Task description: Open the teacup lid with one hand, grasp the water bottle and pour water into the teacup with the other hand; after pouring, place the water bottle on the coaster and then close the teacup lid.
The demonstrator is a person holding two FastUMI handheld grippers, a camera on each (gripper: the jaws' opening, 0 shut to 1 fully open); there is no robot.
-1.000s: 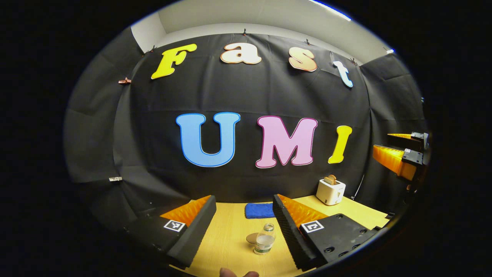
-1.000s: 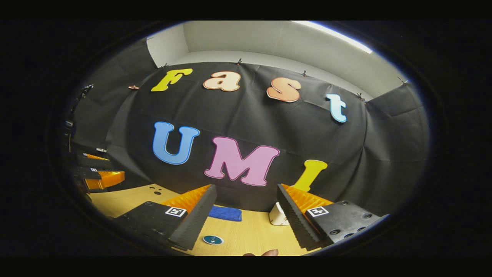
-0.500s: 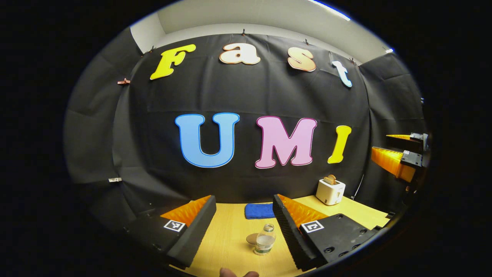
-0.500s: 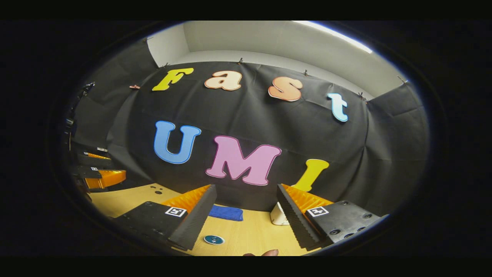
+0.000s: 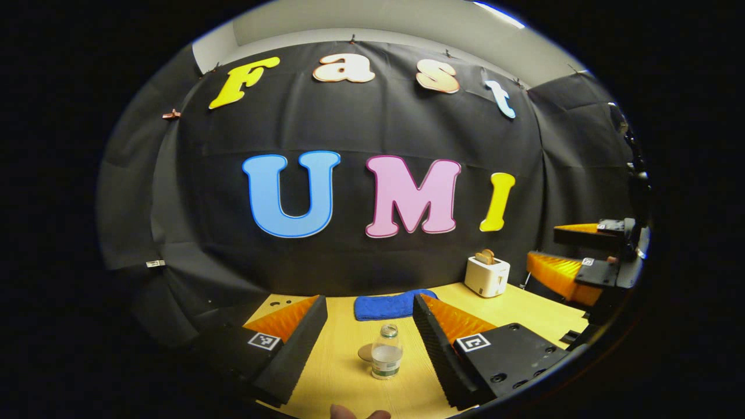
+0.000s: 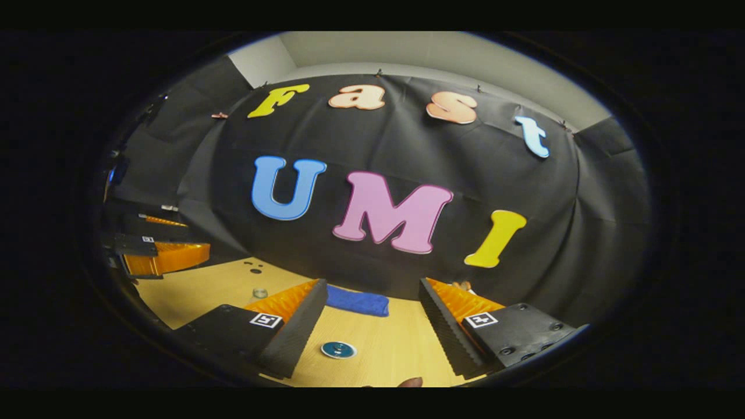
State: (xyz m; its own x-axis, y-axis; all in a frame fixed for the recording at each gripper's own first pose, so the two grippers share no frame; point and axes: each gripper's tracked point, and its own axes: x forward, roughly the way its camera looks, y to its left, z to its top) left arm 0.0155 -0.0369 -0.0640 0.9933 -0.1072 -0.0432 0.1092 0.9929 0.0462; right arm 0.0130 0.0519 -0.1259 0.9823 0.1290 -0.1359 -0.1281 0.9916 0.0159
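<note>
A clear water bottle (image 5: 386,352) with no cap stands upright on the wooden table (image 5: 343,378), between the lines of my left gripper's fingers and well ahead of them. A small round tan coaster (image 5: 366,352) lies just behind it to the left. My left gripper (image 5: 368,298) is open and holds nothing. At the far right of the left gripper view my right gripper (image 5: 573,256) hangs above the table. In the right gripper view, a round teal teacup lid (image 6: 339,350) sits low on the table between the fingers of my open right gripper (image 6: 372,281). The bottle's top (image 6: 259,293) peeks over the left finger.
A folded blue cloth (image 5: 387,304) lies at the table's back edge, also seen as the blue cloth (image 6: 356,302). A white toaster (image 5: 486,276) with bread stands at the back right. My left gripper (image 6: 157,250) shows far left. A fingertip (image 5: 355,413) edges in below.
Both views have tipped down and shifted, showing more table. The right gripper sits lower in the left gripper view. The toaster slid behind the right finger and the bottle's top appeared.
</note>
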